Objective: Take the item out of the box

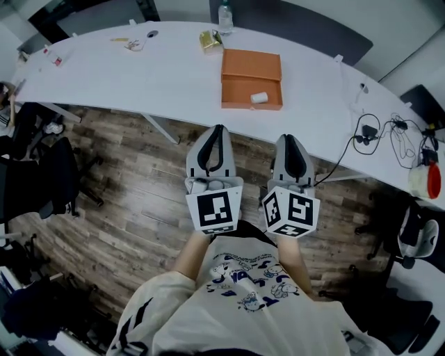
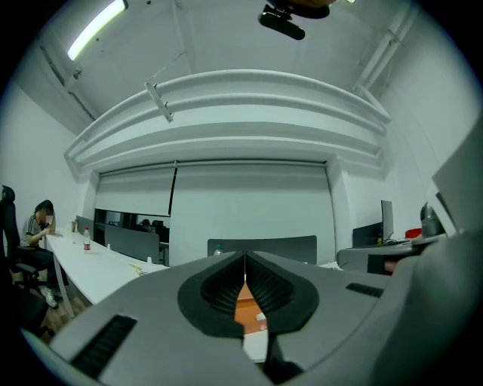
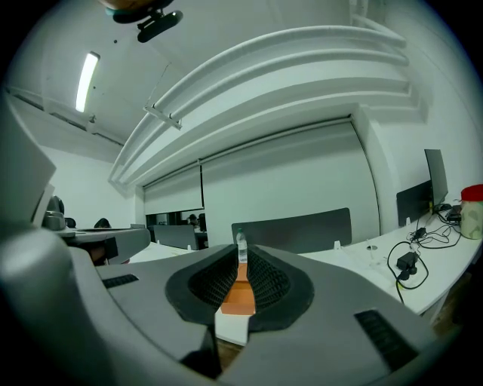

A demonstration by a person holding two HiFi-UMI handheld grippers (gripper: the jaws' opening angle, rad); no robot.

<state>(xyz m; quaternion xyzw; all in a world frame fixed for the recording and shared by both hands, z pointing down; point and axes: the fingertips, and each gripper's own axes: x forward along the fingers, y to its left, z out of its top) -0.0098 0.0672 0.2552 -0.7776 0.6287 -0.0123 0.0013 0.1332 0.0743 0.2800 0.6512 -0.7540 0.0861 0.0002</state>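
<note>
Box (image 1: 240, 90), shallow orange rectangle, white cylinder (image 1: 259, 98) inside, left gripper (image 1: 220, 128), right gripper (image 1: 290, 138) both clenched empty.

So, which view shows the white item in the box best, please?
Head view: the white item lies fully visible inside the orange box. Left gripper view catches only a sliver; right gripper view shows only the box's outside.

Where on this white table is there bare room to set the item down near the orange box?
The widest bare stretch lies left of the orange box, toward the small clutter at the far left end. A smaller one runs right of it, up to the cables. Behind the box, the packet and bottle crowd it.
</note>
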